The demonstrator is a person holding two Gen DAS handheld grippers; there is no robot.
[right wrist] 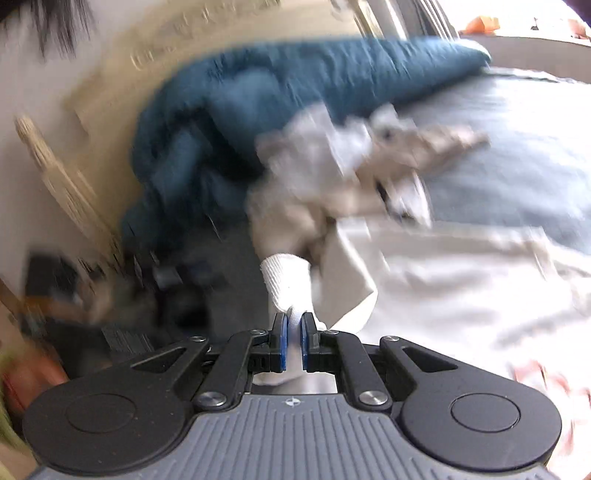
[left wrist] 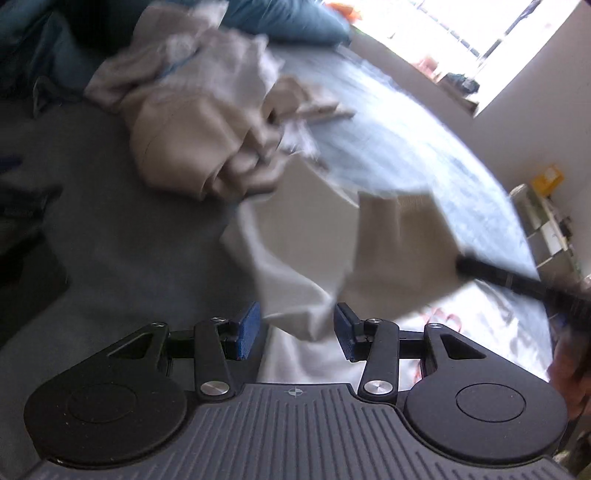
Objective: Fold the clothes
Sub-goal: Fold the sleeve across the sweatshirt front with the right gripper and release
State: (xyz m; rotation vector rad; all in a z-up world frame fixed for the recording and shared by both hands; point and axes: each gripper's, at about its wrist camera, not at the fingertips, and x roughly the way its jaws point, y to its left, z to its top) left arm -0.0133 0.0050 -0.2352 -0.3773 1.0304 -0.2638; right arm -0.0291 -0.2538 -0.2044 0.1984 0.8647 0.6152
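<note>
A cream garment hangs stretched above the bed in the left wrist view, one corner held by my right gripper's black fingers at the right. My left gripper is open, its blue pads either side of the garment's lower hanging edge, not closed on it. In the right wrist view my right gripper is shut on a white ribbed cuff of the cream garment, which trails to the right. A heap of beige and white clothes lies behind; it also shows in the right wrist view. Both views are motion-blurred.
The bed has a light blue-grey sheet and a dark teal duvet bunched at the headboard. A bright window and white shelves are at the right. Dark clutter lies beside the bed at the left.
</note>
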